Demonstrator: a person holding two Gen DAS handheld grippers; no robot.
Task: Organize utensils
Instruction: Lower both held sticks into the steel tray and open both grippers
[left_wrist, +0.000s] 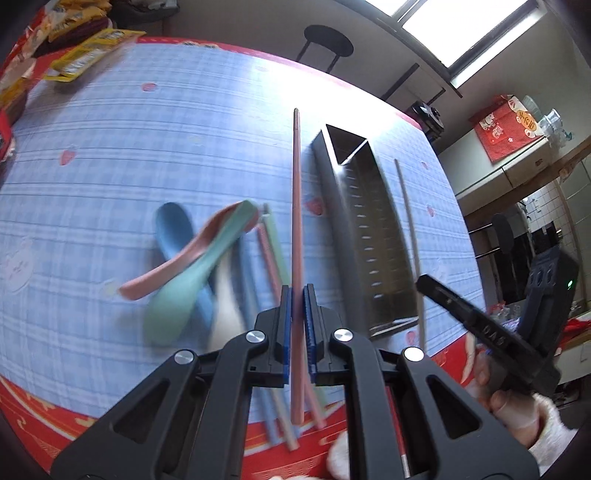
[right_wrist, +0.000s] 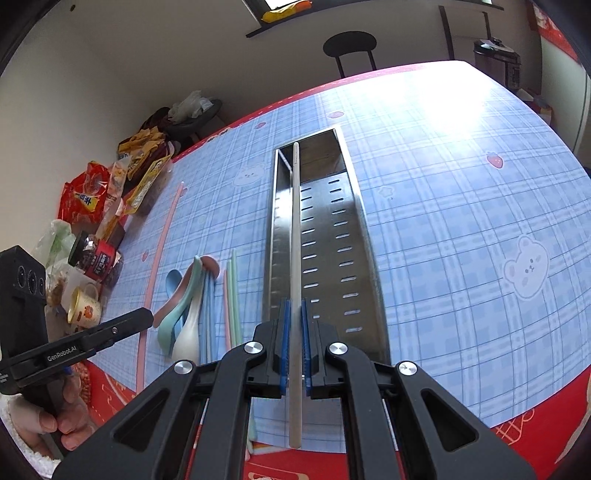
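My left gripper (left_wrist: 297, 291) is shut on a pink chopstick (left_wrist: 296, 206), held above the table just left of the long metal utensil tray (left_wrist: 373, 236). My right gripper (right_wrist: 295, 306) is shut on a white chopstick (right_wrist: 295, 236), which points along the metal tray (right_wrist: 332, 236) over its left side. On the blue checked cloth left of the tray lie a blue spoon (left_wrist: 173, 229), a pink spoon (left_wrist: 184, 258), a green spoon (left_wrist: 184, 295) and a white spoon (right_wrist: 188, 332), with several loose chopsticks (left_wrist: 273, 251) beside them. The right gripper (left_wrist: 476, 325) and its white chopstick (left_wrist: 408, 229) show beyond the tray.
Snack bags (right_wrist: 88, 195), a jar (right_wrist: 96, 258) and a small cup (right_wrist: 83, 306) crowd the table's left end. A black stool (right_wrist: 351, 48) stands behind the far edge and a cooker (right_wrist: 498, 59) at the far right. The red table border (left_wrist: 37, 413) runs along the near edge.
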